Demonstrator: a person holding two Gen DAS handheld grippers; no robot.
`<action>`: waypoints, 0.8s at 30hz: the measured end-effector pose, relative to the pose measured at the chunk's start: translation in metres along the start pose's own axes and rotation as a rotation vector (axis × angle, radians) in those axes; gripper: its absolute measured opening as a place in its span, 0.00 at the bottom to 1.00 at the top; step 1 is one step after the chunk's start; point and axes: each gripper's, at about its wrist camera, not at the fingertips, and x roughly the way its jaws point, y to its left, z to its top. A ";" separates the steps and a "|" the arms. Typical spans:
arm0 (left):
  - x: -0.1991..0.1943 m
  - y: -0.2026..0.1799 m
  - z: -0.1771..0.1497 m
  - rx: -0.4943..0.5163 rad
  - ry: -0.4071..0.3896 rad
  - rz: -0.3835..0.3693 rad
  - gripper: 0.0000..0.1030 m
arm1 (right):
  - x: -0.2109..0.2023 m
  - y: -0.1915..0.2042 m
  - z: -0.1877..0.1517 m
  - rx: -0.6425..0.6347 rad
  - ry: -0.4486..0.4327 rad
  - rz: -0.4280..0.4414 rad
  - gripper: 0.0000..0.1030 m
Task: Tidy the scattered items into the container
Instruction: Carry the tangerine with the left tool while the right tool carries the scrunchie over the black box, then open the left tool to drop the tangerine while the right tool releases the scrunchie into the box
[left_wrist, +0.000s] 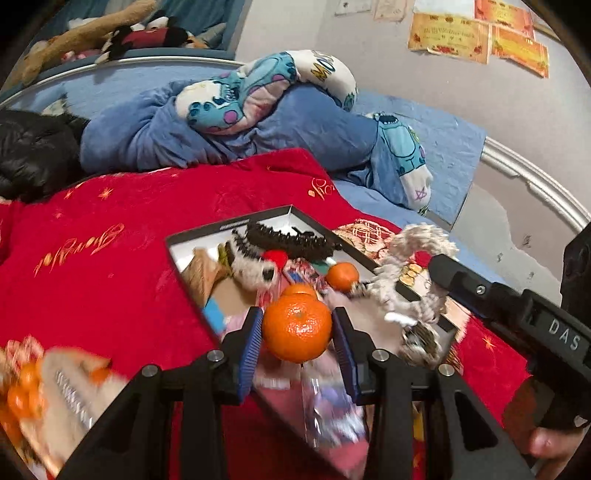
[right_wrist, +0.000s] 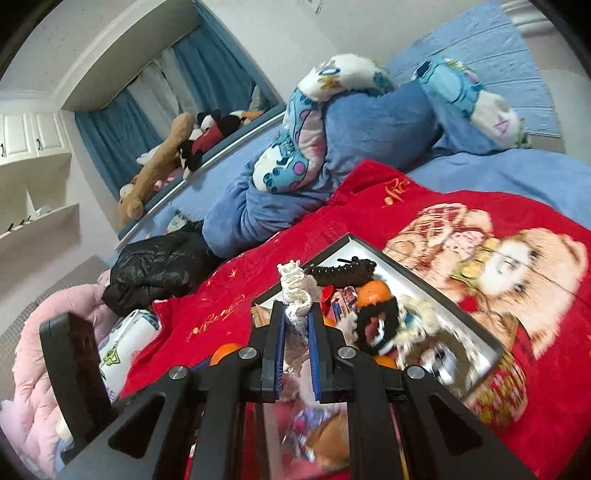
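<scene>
The left claw (left_wrist: 297, 326) pinches a round, dimpled tangerine (left_wrist: 296, 326) between ribbed blue pads, above the near end of the container (left_wrist: 195, 236). The right claw (right_wrist: 297, 325) is clamped on a knotted white cotton rope toy (right_wrist: 293, 291), its long axis pointing toward 12 o'clock. Beyond, the shallow, black-rimmed rectangular box lies on a plush red blanket (left_wrist: 110, 206), holding a toothed black hair clip (left_wrist: 291, 240) at 12 o'clock.
</scene>
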 end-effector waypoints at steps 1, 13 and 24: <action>0.007 -0.001 0.006 0.006 -0.011 0.002 0.38 | 0.009 -0.003 0.004 -0.001 0.006 0.003 0.12; 0.098 -0.004 0.024 0.093 0.004 0.013 0.38 | 0.088 -0.040 0.034 -0.080 0.129 -0.057 0.13; 0.096 0.001 0.019 0.092 -0.015 -0.005 0.38 | 0.105 -0.035 0.031 -0.197 0.190 -0.174 0.14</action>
